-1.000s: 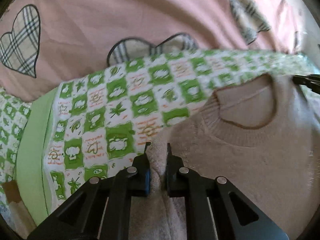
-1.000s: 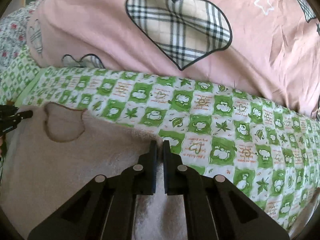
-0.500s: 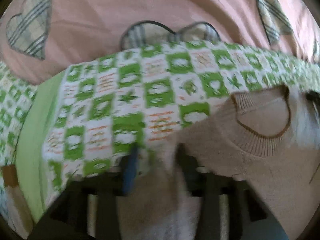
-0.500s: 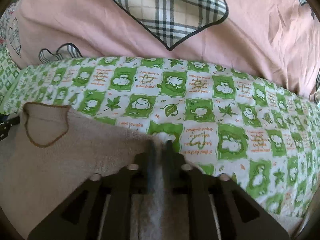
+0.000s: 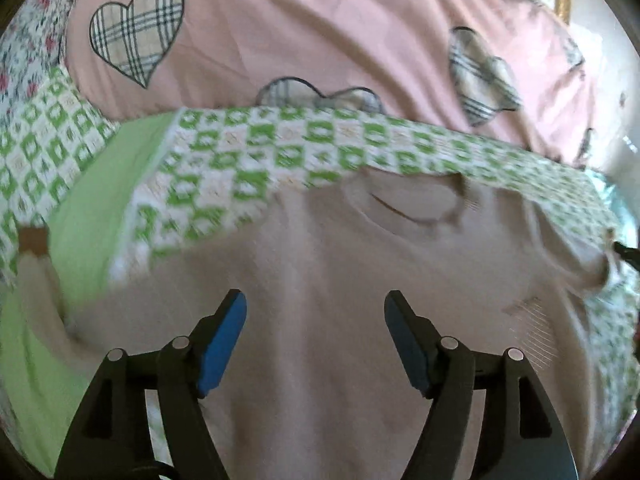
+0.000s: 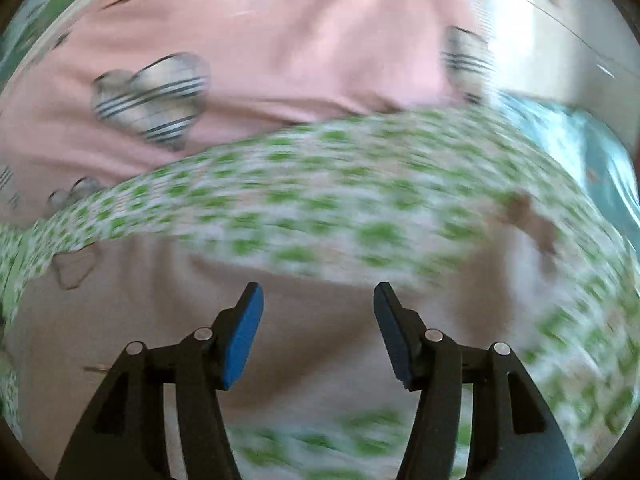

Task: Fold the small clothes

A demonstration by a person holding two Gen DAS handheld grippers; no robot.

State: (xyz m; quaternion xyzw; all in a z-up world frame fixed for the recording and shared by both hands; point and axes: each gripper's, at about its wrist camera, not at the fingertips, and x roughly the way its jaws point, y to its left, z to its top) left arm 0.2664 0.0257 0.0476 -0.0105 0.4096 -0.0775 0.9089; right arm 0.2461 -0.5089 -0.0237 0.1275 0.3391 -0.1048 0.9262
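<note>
On green-and-white checked bedsheet [image 5: 256, 152], beige knitted sweater [image 5: 340, 272] lies flat, neckline at 12 o'clock. Left gripper [image 5: 316, 336] and right gripper [image 6: 318, 328] have just been opening: released, nothing between pads.

My left claw [image 5: 315, 298], a black two-finger frame with blue pads [image 5: 222, 344] on the inner faces, points forward and downward. Its jaws have just been opening and now stand wide apart; nothing is pinched between them and the pads press on nothing. My right claw [image 6: 318, 290], of the same black build with blue pads [image 6: 242, 338], is tilted downward as well. Its jaws have also just been opening, to a somewhat narrower gap than the left, and they too hold nothing. At the right edge of my left view, a dark fingertip of the right claw shows.
</note>
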